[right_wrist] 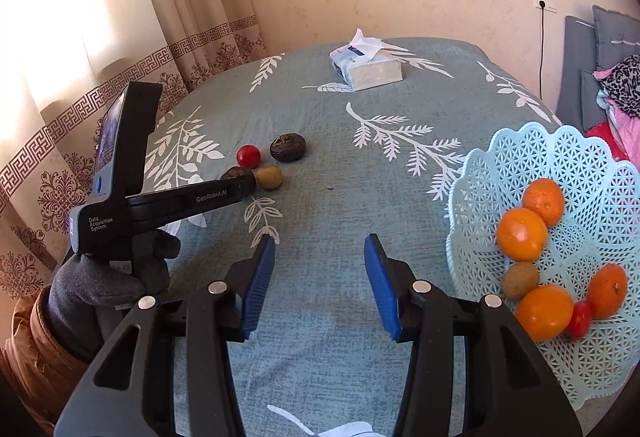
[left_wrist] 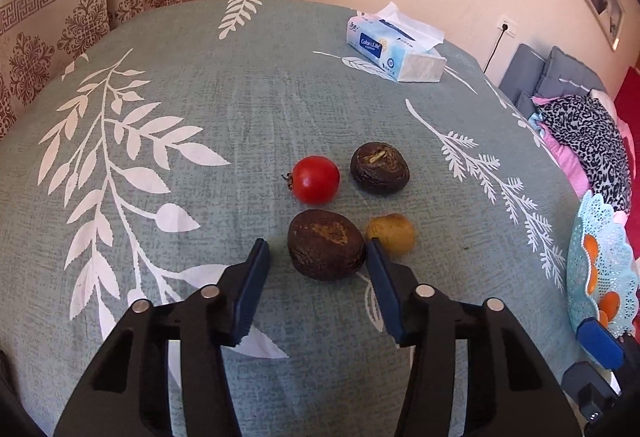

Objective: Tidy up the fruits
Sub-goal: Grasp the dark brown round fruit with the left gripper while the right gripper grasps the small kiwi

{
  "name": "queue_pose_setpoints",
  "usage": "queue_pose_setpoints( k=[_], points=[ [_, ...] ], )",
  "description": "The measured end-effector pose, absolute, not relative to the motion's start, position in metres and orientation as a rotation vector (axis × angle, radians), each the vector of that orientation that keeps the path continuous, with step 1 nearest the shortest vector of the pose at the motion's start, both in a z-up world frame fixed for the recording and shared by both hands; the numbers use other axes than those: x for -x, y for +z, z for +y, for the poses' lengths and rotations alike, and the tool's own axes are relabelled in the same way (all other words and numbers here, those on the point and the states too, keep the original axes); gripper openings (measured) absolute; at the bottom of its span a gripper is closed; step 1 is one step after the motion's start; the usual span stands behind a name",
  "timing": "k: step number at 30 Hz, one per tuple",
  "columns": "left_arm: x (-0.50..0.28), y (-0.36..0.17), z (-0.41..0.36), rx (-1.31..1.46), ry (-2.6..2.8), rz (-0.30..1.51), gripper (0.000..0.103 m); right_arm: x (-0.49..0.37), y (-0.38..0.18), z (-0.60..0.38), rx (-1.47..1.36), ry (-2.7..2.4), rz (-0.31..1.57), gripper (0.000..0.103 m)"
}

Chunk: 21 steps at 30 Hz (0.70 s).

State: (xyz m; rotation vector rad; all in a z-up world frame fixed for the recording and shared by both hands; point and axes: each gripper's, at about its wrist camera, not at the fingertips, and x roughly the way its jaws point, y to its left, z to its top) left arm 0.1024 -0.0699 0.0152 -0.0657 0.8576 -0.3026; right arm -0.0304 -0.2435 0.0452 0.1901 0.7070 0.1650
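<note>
**A:** so where's the left gripper (left_wrist: 316, 249) at? Looks like its jaws are spread wide with the near dark wrinkly fruit (left_wrist: 326, 244) sitting between them.

**B:** yep, spread apart, not clamped on anything. The right-hand pad looks to be touching or just about touching that fruit; the left pad is clear of it. Fruit's resting on the bench (left_wrist: 240, 109), on the grey-green leaf-print cloth.

**A:** and the rest of the pile?

**B:** little cluster right there: red tomato (left_wrist: 316, 179) just behind the dark one, a second dark wrinkly fruit (left_wrist: 380, 168) beside the tomato, and a small yellow-brown fruit (left_wrist: 391, 234) just past the right finger.

**A:** right gripper (right_wrist: 320, 261)?

**B:** also released, nothing between the blue pads, hovering over bare cloth. The light blue lattice basket (right_wrist: 532, 153) is just to its right, holding four oranges (right_wrist: 521, 234), a small brownish fruit (right_wrist: 520, 280) and a red tomato (right_wrist: 579, 319) tucked between two oranges.

**A:** anything else on there?

**B:** tissue pack (left_wrist: 394, 45) at the far side, well apart from the fruit.
</note>
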Motion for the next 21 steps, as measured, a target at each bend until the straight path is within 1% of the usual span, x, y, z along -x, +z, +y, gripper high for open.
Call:
queue_pose_setpoints(
  k=[1, 4, 11, 21],
  points=[
    [-0.102, 0.015, -0.071, 0.067, -0.317, 0.855, 0.039, 0.028, 0.044, -0.242, -0.189, 0.169, 0.714, 0.048],
    [-0.099, 0.017, -0.068, 0.081, -0.315, 0.836, 0.039, 0.021, 0.04, -0.236, -0.179, 0.178, 0.733, 0.048],
    [-0.079, 0.034, -0.049, 0.075, -0.195, 0.718, 0.039, -0.004, 0.033, -0.226, -0.171, 0.202, 0.794, 0.048],
    [-0.075, 0.033, -0.025, 0.128, -0.097, 0.704, 0.039, -0.049, 0.033, -0.196, -0.106, 0.231, 0.832, 0.048]
  ],
)
